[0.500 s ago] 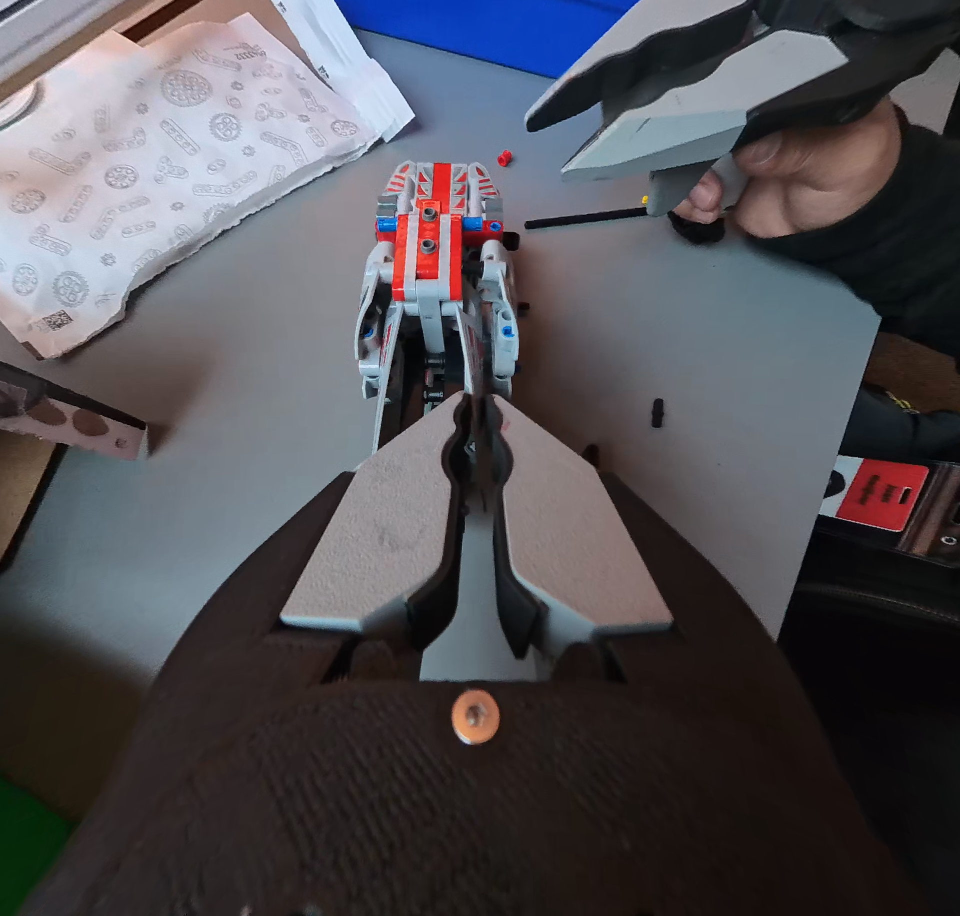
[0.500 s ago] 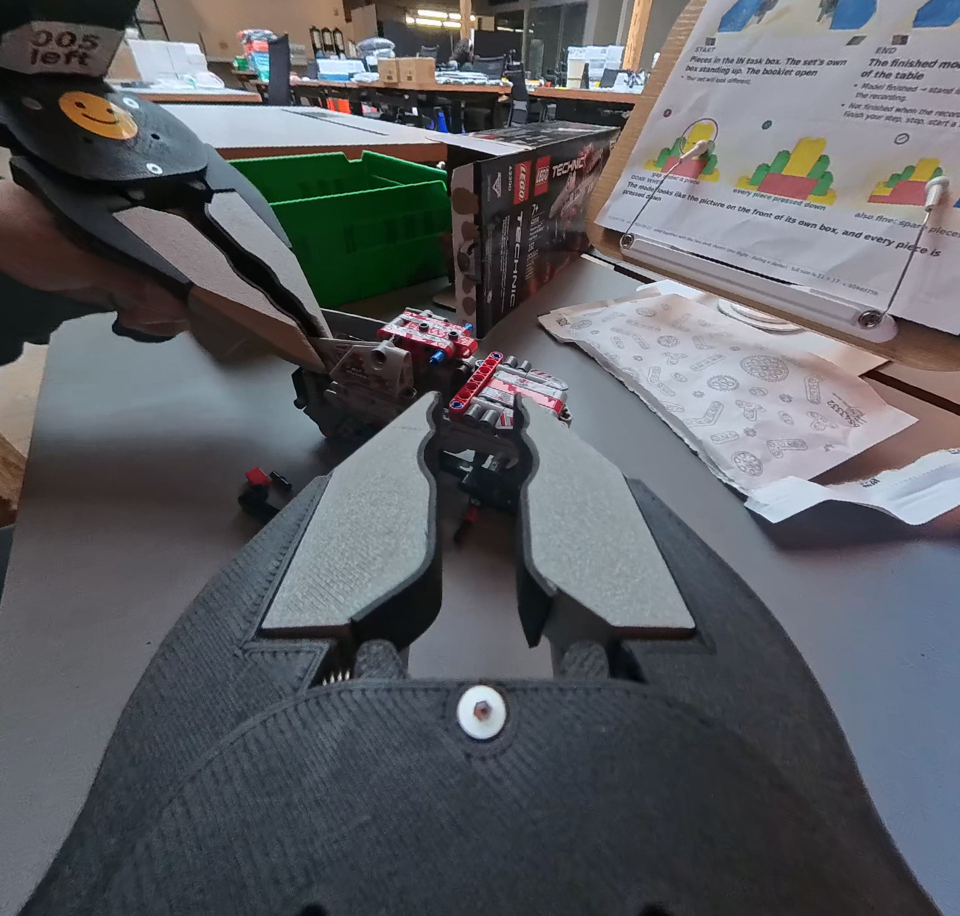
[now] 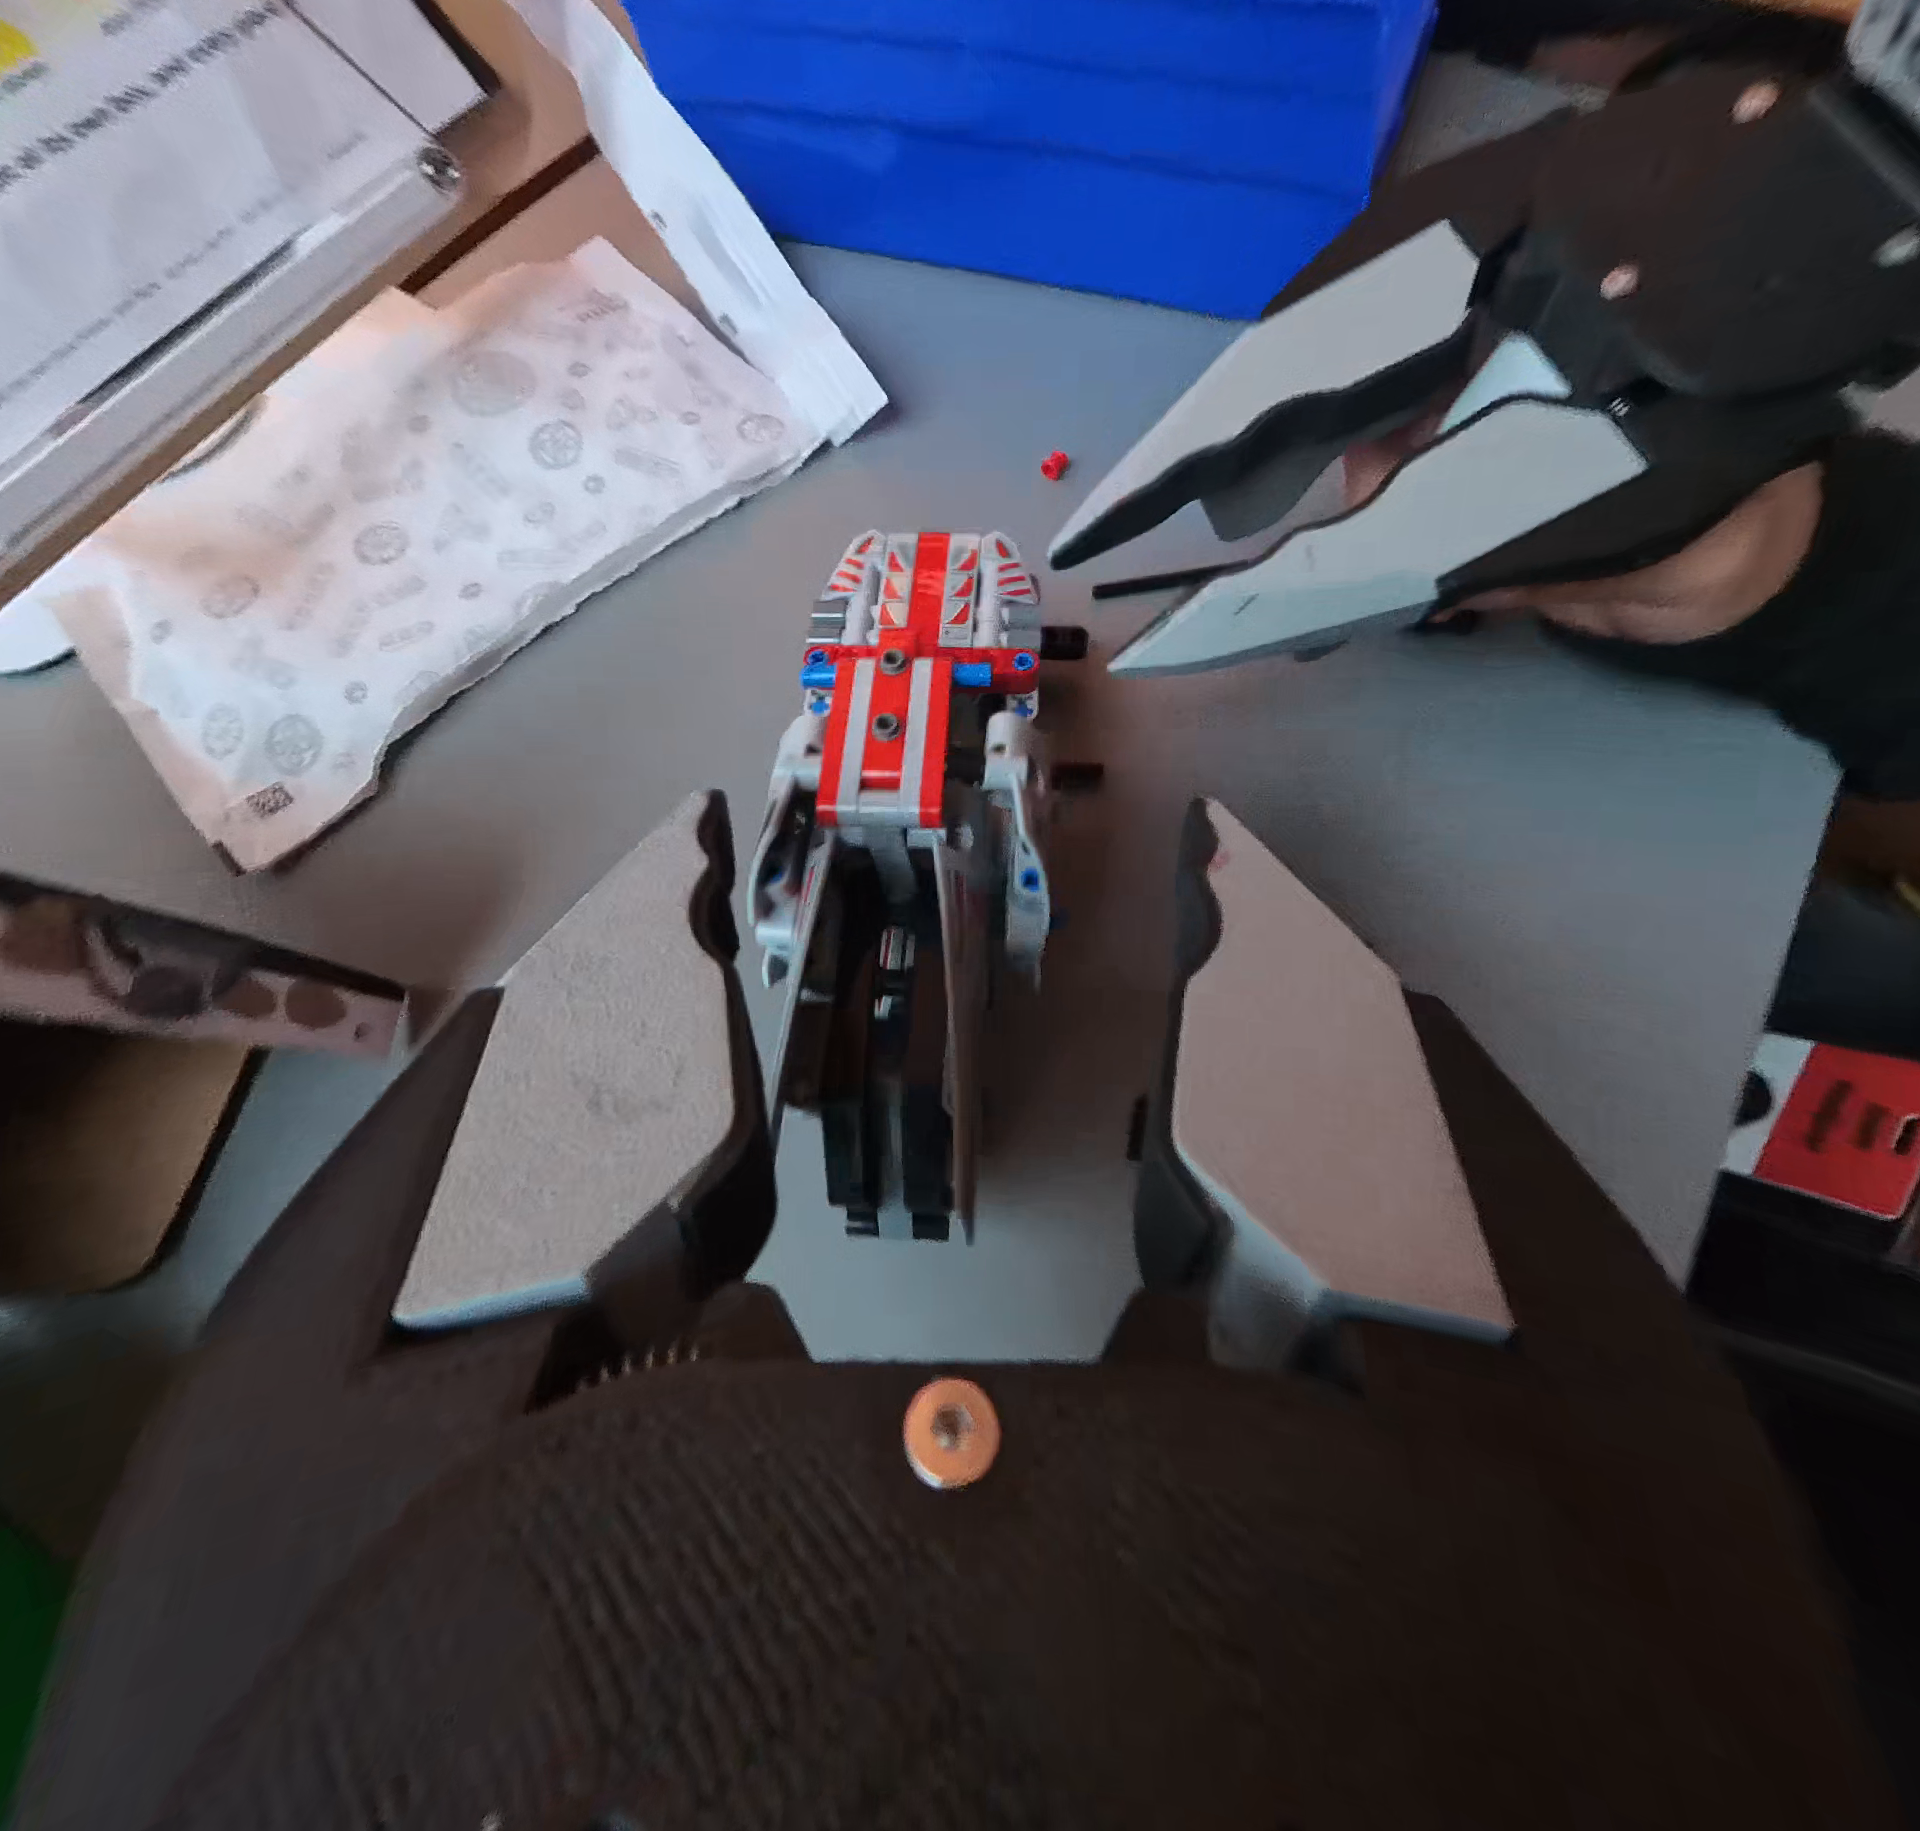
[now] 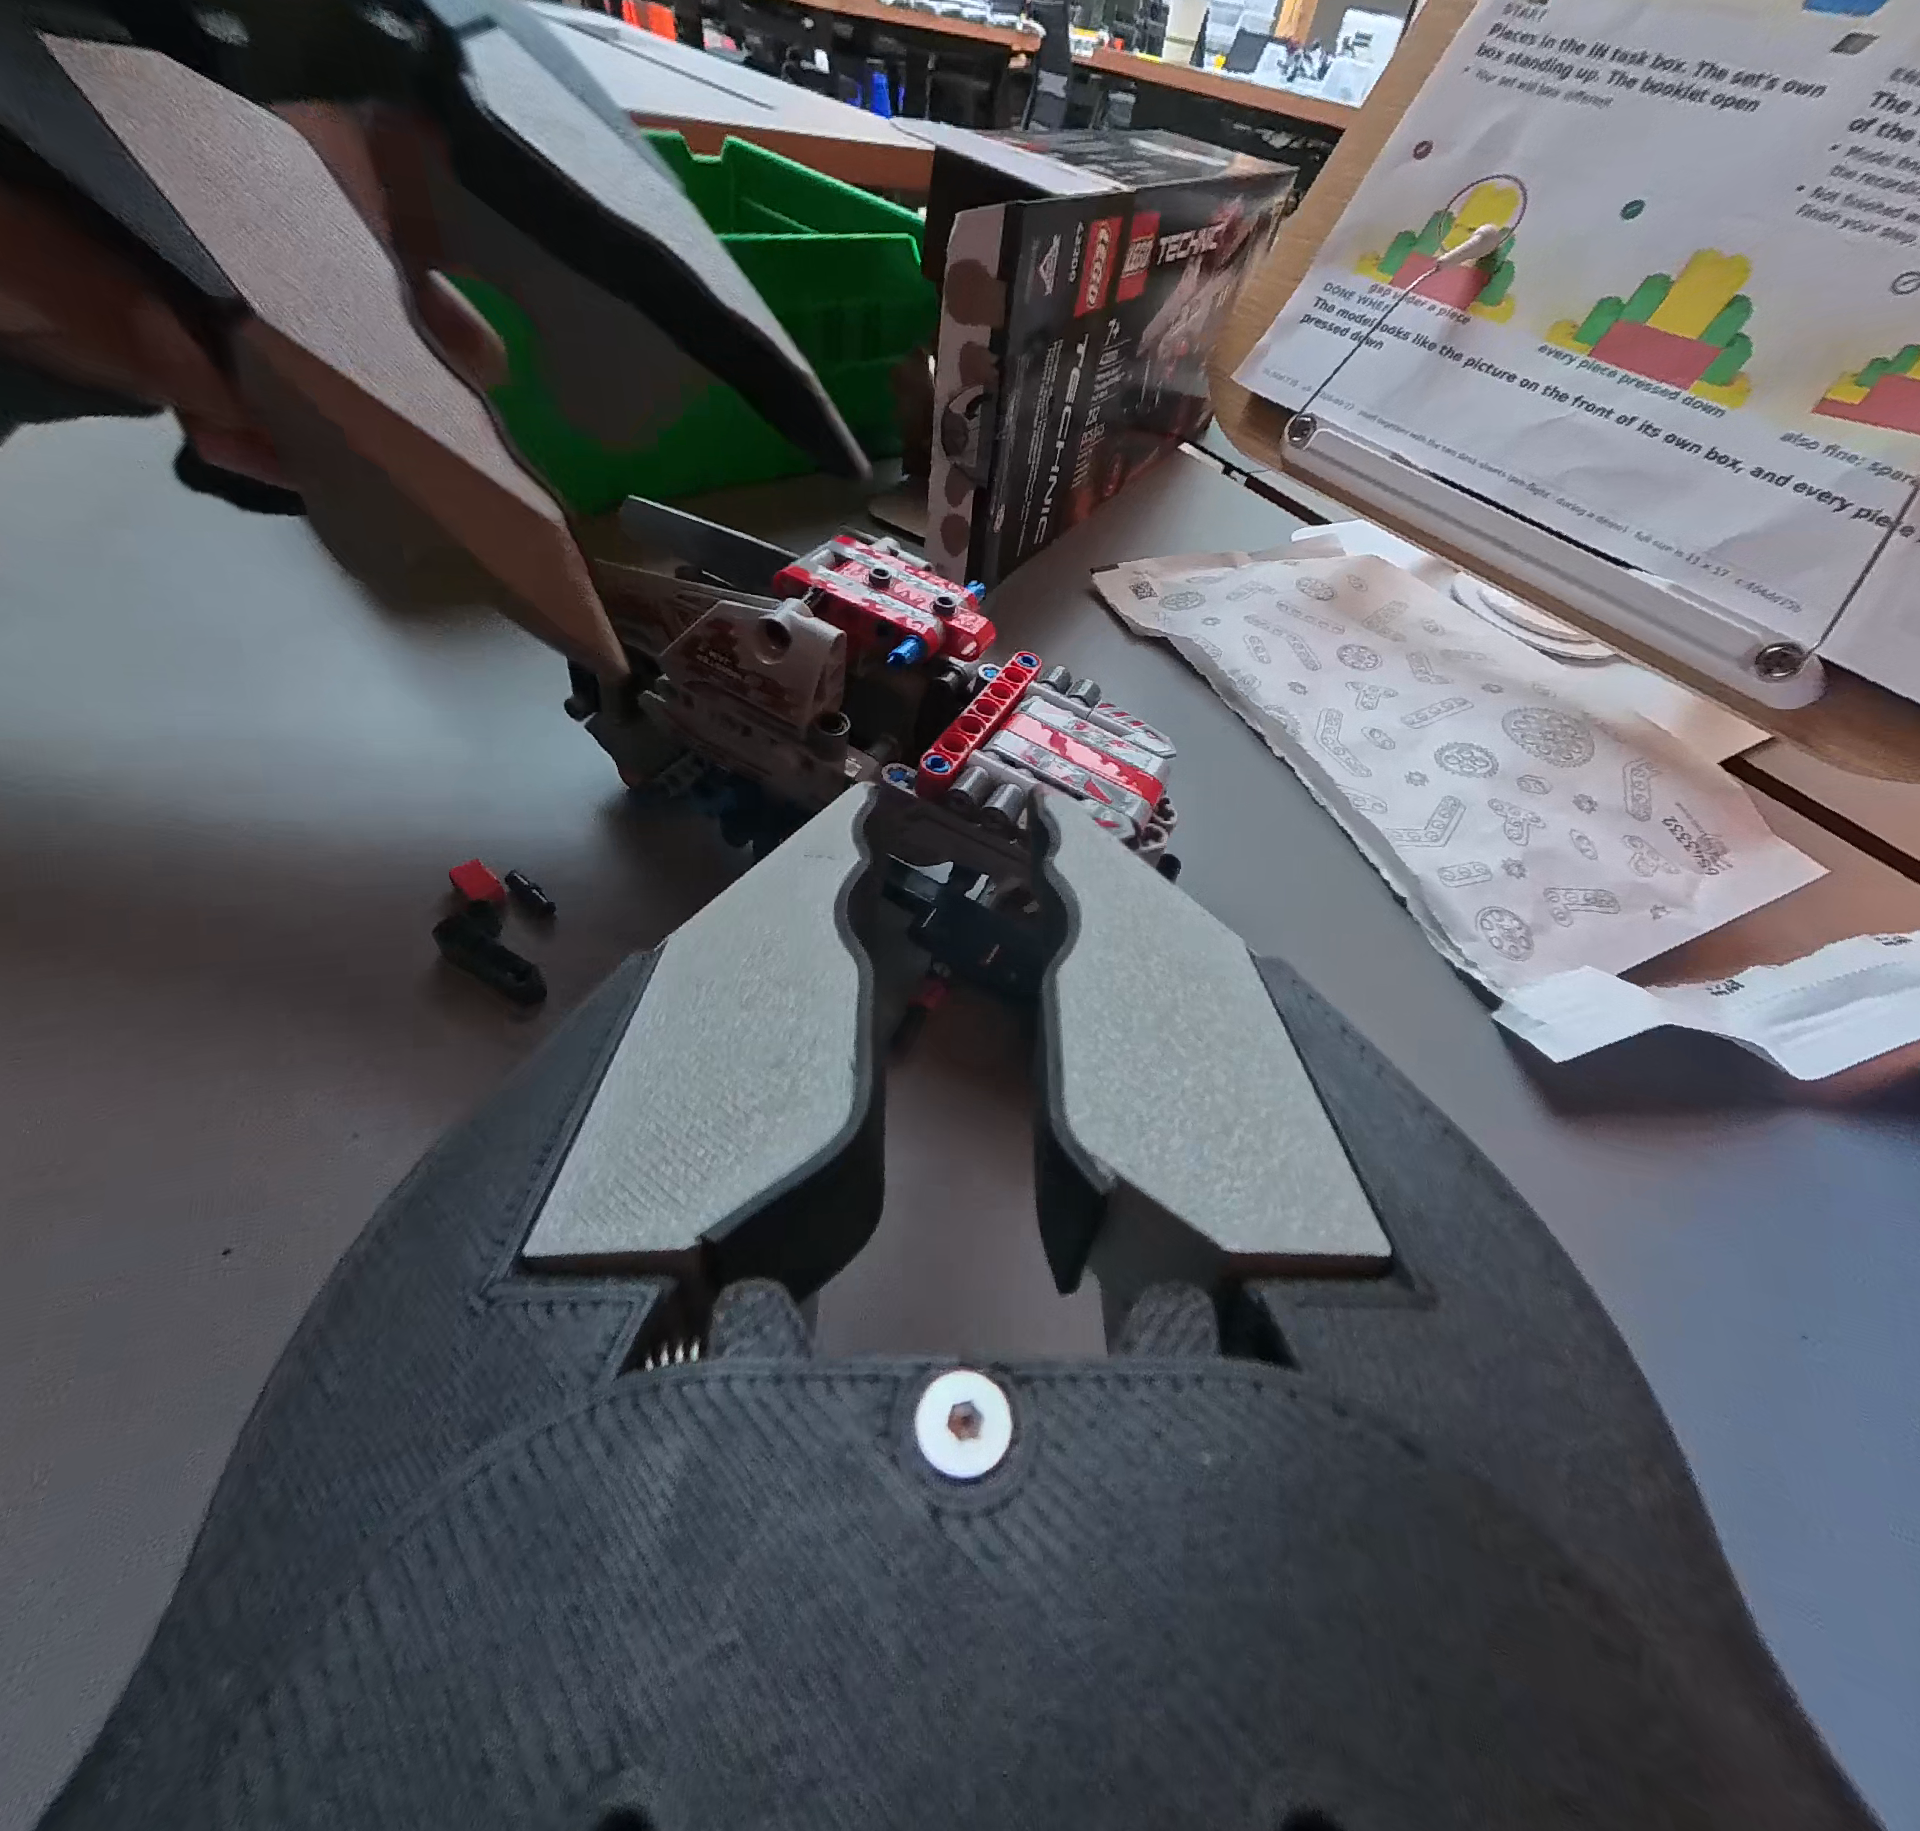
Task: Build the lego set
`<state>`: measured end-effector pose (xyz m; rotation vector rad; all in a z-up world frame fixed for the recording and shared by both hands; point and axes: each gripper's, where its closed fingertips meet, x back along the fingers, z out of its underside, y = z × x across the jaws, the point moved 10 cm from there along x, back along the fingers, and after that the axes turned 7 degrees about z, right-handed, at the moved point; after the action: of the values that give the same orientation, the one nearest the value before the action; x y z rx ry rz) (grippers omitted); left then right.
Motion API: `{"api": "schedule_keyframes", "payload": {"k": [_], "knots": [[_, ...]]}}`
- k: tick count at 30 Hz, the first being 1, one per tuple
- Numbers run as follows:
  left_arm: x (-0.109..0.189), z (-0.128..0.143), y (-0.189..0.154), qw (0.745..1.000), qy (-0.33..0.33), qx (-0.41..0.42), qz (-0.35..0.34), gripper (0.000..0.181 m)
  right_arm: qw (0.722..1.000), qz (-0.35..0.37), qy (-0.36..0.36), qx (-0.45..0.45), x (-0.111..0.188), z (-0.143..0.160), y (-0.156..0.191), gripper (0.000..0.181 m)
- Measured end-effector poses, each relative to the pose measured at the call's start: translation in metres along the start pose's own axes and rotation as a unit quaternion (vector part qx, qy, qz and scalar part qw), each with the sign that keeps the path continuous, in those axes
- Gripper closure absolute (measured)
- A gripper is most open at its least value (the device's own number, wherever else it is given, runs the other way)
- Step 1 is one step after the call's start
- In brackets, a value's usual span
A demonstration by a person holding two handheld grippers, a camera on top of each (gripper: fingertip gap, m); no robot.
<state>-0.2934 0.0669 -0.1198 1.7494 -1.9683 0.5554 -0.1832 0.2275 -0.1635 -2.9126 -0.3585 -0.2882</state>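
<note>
Lego model (image 3: 906, 846), red and grey, lies on the grey table (image 3: 1403, 898) in the left wrist view, its long axis running straight from 6 o'clock to 12 o'clock, dark tail nearest the camera and striped nose farthest. The left gripper (image 3: 951, 836) stands wide, one finger on each side of the tail and neither touching it as far as can be seen, so the model sits inside the gap and straight ahead along the claw's own line. At 2 o'clock the right gripper (image 3: 1086, 607) reaches in from the side, its tips just beside the nose; whether they touch the model cannot be told from here. A tiny red piece (image 3: 1055, 465) lies loose at 12 o'clock, a patterned paper bag (image 3: 416, 534) at 10 o'clock, a blue bin (image 3: 1018, 88) beyond. In the right wrist view the right gripper (image 4: 951, 815) is narrow, its tips at the grey underside of the model's (image 4: 883, 701) nose, seemingly closed on it, though the contact itself is hidden. The left gripper (image 4: 727, 555) looms at 10 o'clock, wide, over the tail. Small loose parts (image 4: 488, 919) lie at 9 o'clock, the set's box (image 4: 1081, 347) stands at 12 o'clock, a green bin (image 4: 831, 327) behind. Judged from this, the left claw is nearer the tail and only needs to close across the model's width.
</note>
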Motion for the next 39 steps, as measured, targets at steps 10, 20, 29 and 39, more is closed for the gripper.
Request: {"api": "schedule_keyframes", "payload": {"k": [10,20,29,39], "knots": [[-0.038,-0.003,0.021,0.979,0.173,-0.105,0.02,0.11,1.0,0.003,-0.016,-0.009,0.006,-0.002,-0.002,0.158],[-0.026,0.016,-0.013,0.947,0.128,-0.28,-0.089,0.111,1.0,0.0,-0.016,0.0,0.008,-0.003,0.002,0.157],[-0.03,0.019,-0.029,0.964,0.077,-0.216,-0.136,0.11,0.993,0.072,0.014,0.094,-0.001,-0.009,0.02,0.157],[-0.036,0.017,-0.031,0.969,0.057,-0.19,-0.148,0.11,0.962,0.166,0.061,0.207,-0.019,-0.011,0.034,0.156]]}}
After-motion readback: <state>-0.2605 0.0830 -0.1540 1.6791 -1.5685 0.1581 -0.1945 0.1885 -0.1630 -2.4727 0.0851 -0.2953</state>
